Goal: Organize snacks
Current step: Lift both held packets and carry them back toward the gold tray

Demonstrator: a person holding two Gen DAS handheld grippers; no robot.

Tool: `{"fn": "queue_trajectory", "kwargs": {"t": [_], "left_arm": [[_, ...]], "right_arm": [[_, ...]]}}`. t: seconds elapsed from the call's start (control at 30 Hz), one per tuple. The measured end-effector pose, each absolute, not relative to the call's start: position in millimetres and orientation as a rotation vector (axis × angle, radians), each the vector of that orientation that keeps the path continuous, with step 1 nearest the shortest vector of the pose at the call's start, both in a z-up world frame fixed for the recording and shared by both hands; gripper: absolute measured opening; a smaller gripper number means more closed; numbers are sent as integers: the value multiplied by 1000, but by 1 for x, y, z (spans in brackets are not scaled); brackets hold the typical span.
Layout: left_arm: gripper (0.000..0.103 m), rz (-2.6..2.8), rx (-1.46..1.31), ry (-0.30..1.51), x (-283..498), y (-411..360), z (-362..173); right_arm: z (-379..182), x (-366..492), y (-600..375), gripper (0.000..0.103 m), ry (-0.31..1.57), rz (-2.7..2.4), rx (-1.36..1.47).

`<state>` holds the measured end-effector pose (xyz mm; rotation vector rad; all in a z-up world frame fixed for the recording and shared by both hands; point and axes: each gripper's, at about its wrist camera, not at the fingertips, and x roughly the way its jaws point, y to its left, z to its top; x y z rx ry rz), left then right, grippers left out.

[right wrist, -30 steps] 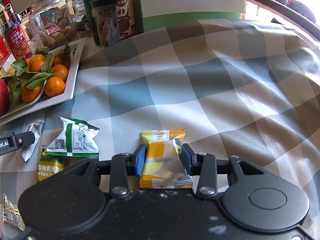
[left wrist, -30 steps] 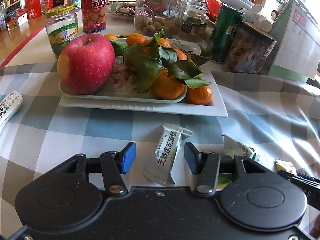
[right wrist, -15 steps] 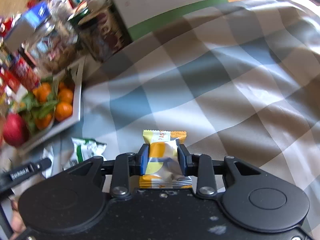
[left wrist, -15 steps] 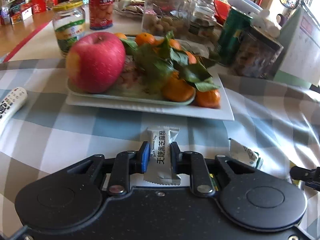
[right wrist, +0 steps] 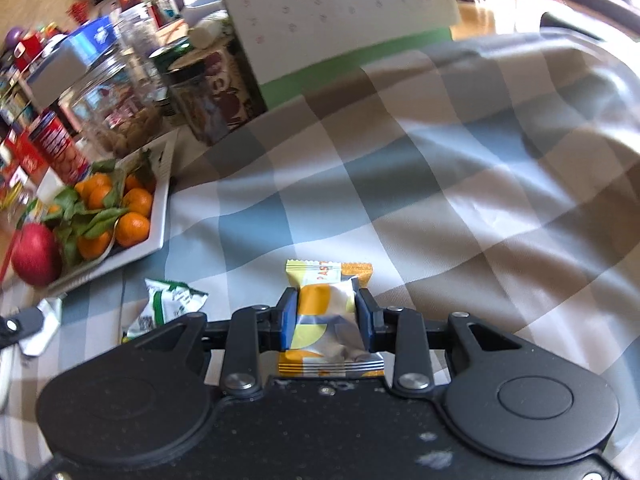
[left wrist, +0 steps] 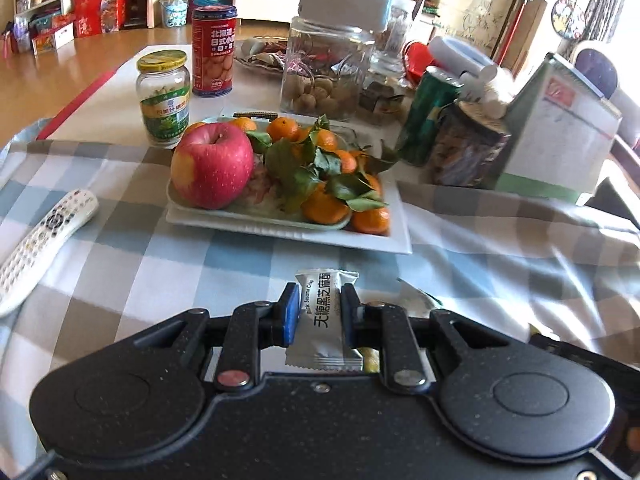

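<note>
Left hand-held gripper (left wrist: 319, 312) pinches the silver sesame packet (left wrist: 325, 316) above the desk (left wrist: 224, 264); a slick wrapper might slide free. Right hand-held gripper (right wrist: 326, 316) squeezes the orange-yellow packet (right wrist: 326, 312), crumpled, so it may twist out.

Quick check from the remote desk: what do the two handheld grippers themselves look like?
Both match: the left gripper and right gripper have speckled matte black bodies with two round raised housings, black linkage bars with silver rivets, and blue pads inside the fingers. No sleeves, cables or markings visible.
</note>
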<state>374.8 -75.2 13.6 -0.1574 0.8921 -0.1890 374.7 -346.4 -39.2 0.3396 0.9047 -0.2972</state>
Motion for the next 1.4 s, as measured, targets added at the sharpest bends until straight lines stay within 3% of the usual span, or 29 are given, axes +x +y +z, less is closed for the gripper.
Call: {"fn": "queue_trajectory", "kwargs": {"t": [0.37, 0.73, 1.0, 1.4], "left_arm": [[29, -211, -143, 829, 271, -52, 40], [25, -176, -88, 881, 184, -27, 11], [24, -196, -70, 846, 166, -26, 13], [26, -93, -258, 938, 218, 13, -5]], "right_arm": [[-17, 345, -324, 33, 858, -230, 266], [7, 296, -306, 33, 800, -177, 253], [14, 248, -305, 33, 779, -192, 347], [12, 246, -309, 33, 806, -207, 422]]}}
